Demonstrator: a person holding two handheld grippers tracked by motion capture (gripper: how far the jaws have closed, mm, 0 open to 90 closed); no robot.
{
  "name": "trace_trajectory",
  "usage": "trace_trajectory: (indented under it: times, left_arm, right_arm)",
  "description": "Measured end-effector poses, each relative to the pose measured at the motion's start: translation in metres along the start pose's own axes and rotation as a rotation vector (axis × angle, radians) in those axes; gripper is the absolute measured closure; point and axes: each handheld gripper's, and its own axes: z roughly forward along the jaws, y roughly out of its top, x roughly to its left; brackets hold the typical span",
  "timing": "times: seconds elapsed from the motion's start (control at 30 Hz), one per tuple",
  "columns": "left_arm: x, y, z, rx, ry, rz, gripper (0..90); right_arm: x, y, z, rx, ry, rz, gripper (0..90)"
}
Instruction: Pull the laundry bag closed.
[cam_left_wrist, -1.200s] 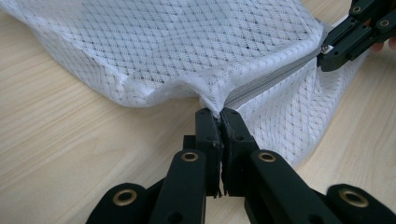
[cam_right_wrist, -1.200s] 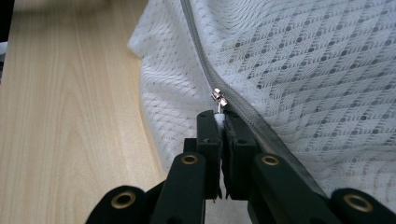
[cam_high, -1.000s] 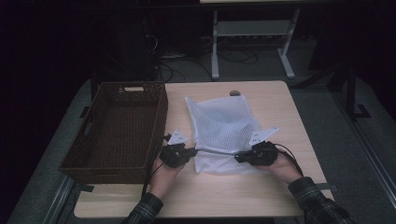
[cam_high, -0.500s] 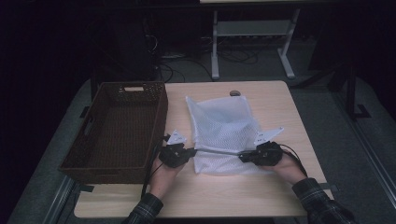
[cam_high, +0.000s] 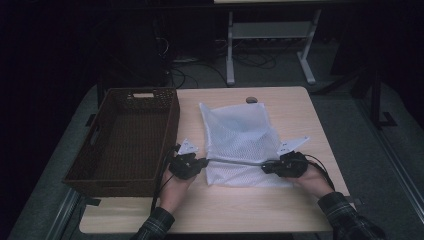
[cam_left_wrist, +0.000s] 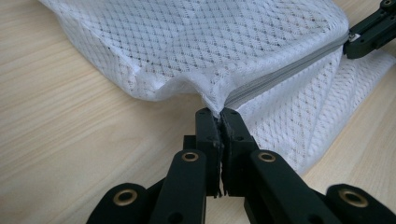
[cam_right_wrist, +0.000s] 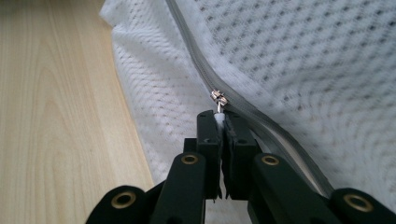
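The mesh bag (cam_high: 240, 142) lies at the centre of the frame on the bench (cam_high: 300, 210), right of the wicker basket (cam_high: 125, 135). Your left tongs (cam_high: 204, 162) pinch the zipper's end corner; your right tongs (cam_high: 265, 168) clamp the zipper pull (cam_right_wrist: 218, 99), with the grey zipper (cam_high: 234, 162) stretched between them.

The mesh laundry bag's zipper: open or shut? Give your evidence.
Mostly shut. The zipper runs closed beyond the slider, which the right gripper pinches by its pull; behind it, cannot tell.
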Motion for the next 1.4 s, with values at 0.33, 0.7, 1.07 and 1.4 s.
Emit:
trace_trajectory:
  times: [0.33, 0.7, 1.07, 1.4]
  left_arm:
    - [0.000, 0.000, 0.001, 0.001, 0.007, -0.008, 87.8]
    - [0.000, 0.000, 0.001, 0.005, 0.021, -0.006, 87.8]
    - [0.002, 0.002, 0.003, 0.010, 0.048, -0.008, 87.8]
    - [0.002, 0.002, 0.004, 0.014, 0.067, -0.026, 87.8]
  right_arm:
    - [-0.008, -0.014, -0.012, 0.001, -0.043, 0.030, 86.4]
    - [-0.015, -0.026, -0.021, 0.010, -0.081, 0.049, 86.4]
    - [-0.019, -0.031, -0.027, 0.015, -0.107, 0.064, 86.4]
    - [-0.023, -0.037, -0.031, 0.019, -0.125, 0.076, 86.4]
